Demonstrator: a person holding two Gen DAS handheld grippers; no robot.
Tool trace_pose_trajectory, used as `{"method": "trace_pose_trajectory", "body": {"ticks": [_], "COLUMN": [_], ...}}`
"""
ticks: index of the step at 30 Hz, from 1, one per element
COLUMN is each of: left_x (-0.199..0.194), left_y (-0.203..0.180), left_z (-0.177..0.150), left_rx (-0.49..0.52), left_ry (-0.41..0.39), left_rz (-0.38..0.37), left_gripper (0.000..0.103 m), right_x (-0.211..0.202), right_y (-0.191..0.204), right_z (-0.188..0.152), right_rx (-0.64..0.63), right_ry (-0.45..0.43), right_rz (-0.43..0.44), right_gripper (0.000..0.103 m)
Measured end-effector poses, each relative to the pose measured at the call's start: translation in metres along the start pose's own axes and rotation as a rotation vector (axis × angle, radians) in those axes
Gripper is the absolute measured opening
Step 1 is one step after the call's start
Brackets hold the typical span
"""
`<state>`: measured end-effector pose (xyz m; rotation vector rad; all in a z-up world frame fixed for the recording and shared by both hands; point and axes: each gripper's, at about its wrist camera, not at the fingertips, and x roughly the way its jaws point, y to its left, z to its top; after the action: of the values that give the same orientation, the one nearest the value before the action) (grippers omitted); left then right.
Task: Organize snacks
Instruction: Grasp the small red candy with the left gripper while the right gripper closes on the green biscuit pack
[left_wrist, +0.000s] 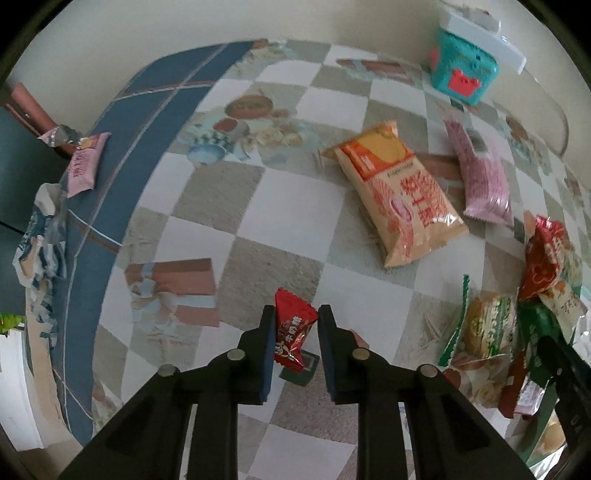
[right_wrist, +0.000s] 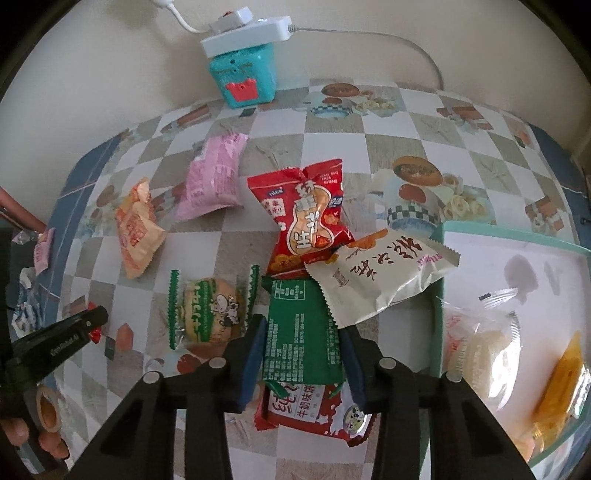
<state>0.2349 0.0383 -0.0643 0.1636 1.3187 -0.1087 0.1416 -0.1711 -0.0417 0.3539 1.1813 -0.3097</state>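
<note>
Left wrist view first: left gripper (left_wrist: 295, 314) clamped on a small red candy (left_wrist: 292, 334), wrapper pinched between the blue pads, held just above the checkered desk (left_wrist: 258, 206). Plenty still loose out there: orange biscuit bag (left_wrist: 400, 195) lying flat mid-desk, pink packet (left_wrist: 480, 173) just beside it, a red peanut bag (left_wrist: 543, 258) and a green-edged cake packet (left_wrist: 484, 328) crowded at the right edge. Far off on the left, another small pink packet (left_wrist: 85, 162) near the desk's blue border. Teal toy box (left_wrist: 463, 70) against the wall, not a snack.

Over to the right wrist view: right gripper (right_wrist: 303, 332) closed narrow on a green packet (right_wrist: 301, 332), pads pressing both its sides, a red milk-biscuit packet (right_wrist: 306, 410) lying under it. White tray (right_wrist: 517, 243) with a teal rim at the right, holding so far a clear-wrapped pastry (right_wrist: 484, 350) and an orange sachet (right_wrist: 565, 380). White bun packet (right_wrist: 380, 280) leaning half over the tray's rim, not properly in.

Verdict: early going. Two in the tray, two in hand, some seven or eight still on the desk.
</note>
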Motion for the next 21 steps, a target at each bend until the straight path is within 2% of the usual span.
{"method": "trace_pose_trajectory", "body": {"ticks": [6,10,12,13,16,21], "left_x": [-0.024,-0.044,-0.05,-0.052,-0.061,-0.07], "left_y": [0.006,0.004,0.006,0.007,0.004,-0.004], "left_z": [0.004,0.002,0.003,0.002,0.0,-0.004], "left_rx": [-0.031,-0.041,-0.042,-0.042,-0.039,-0.027], "left_ry": [-0.045,-0.075,-0.092,-0.1,-0.121,-0.13], "left_rz": [0.008,0.013,0.013,0.012,0.015,0.027], "left_gripper": [0.023,0.023,0.023,0.023,0.023,0.023], "right_x": [-0.011,-0.032,-0.044,-0.051,-0.064,-0.055], "right_y": [-0.003,-0.006,-0.007,-0.009,-0.013,-0.017], "right_z": [0.0,0.003,0.005,0.006,0.007,0.003], "right_rx": [0.007,0.014,0.015,0.018,0.012,-0.016], "right_ry": [-0.019,-0.059,-0.084,-0.098,-0.119,-0.071], "right_rz": [0.028,0.056,0.061,0.065,0.069,0.051], "right_gripper": [0.042,0.042,0.04,0.034,0.034,0.034]}}
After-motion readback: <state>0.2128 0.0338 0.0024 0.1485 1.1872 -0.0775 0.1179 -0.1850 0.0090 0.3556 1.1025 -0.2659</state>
